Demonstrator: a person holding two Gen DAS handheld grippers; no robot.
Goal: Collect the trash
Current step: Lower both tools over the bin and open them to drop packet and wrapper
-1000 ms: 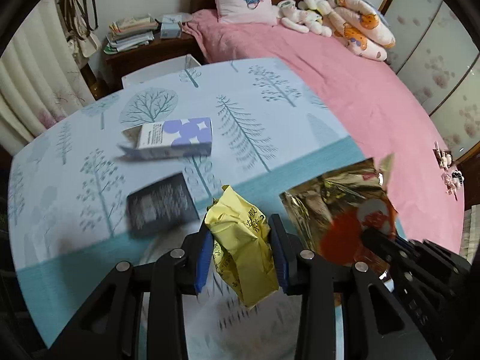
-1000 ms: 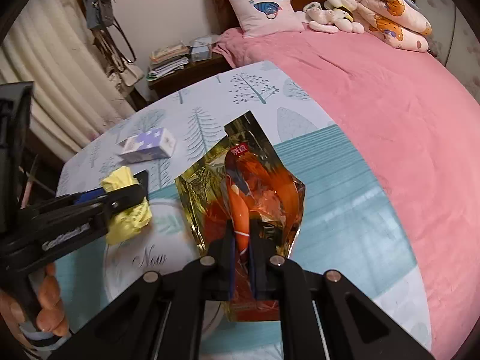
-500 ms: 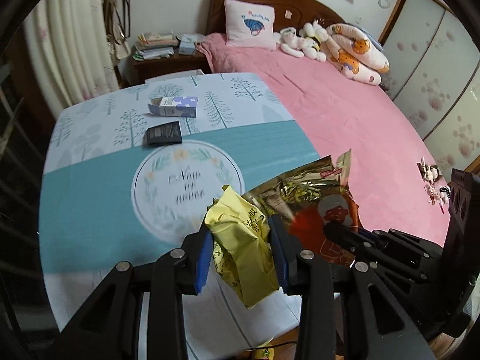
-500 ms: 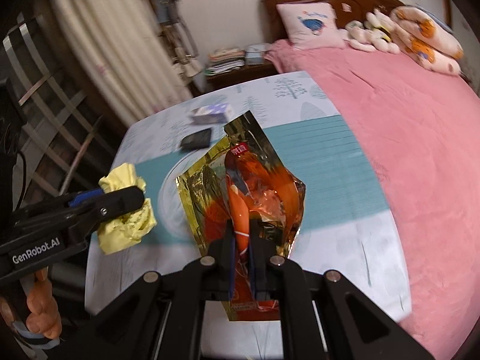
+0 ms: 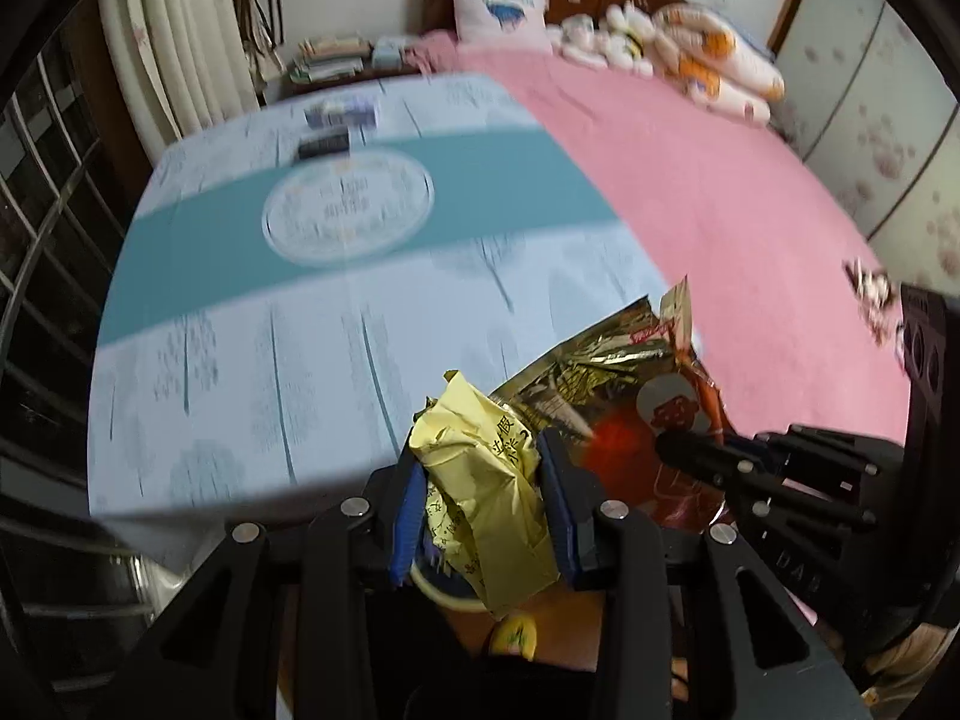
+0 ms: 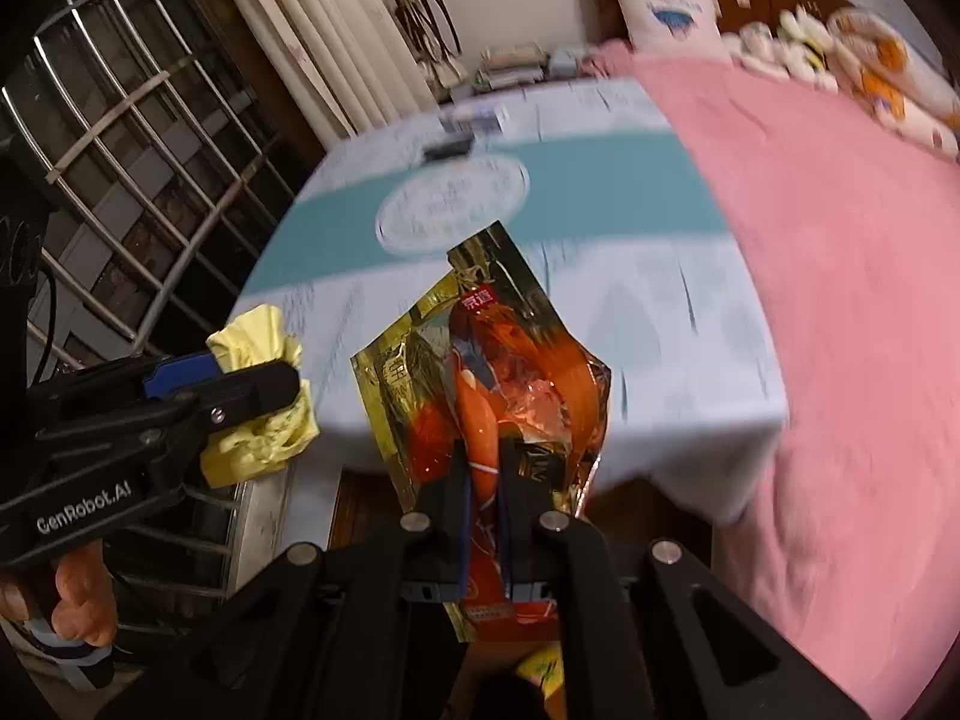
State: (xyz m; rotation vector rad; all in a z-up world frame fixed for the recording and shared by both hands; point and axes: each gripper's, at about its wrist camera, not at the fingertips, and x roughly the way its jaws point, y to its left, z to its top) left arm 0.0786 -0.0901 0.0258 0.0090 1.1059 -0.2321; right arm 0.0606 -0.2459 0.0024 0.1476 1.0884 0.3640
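My left gripper (image 5: 480, 468) is shut on a crumpled yellow wrapper (image 5: 486, 480), held past the near edge of the table (image 5: 300, 360). It also shows in the right wrist view (image 6: 258, 396). My right gripper (image 6: 483, 468) is shut on a gold and orange snack bag (image 6: 498, 372), which also shows at right in the left wrist view (image 5: 624, 396). A white and purple box (image 5: 342, 114) and a dark flat packet (image 5: 324, 147) lie at the table's far end, blurred.
A pink bed (image 5: 690, 180) with pillow and plush toys runs along the table's right side. A metal window grille (image 6: 120, 138) and curtains stand at left. A yellow object (image 5: 513, 636) lies on the floor below, partly hidden.
Both grippers have pulled back from the table, past its near edge, each still holding its trash. The table and the box on it now look farther away.
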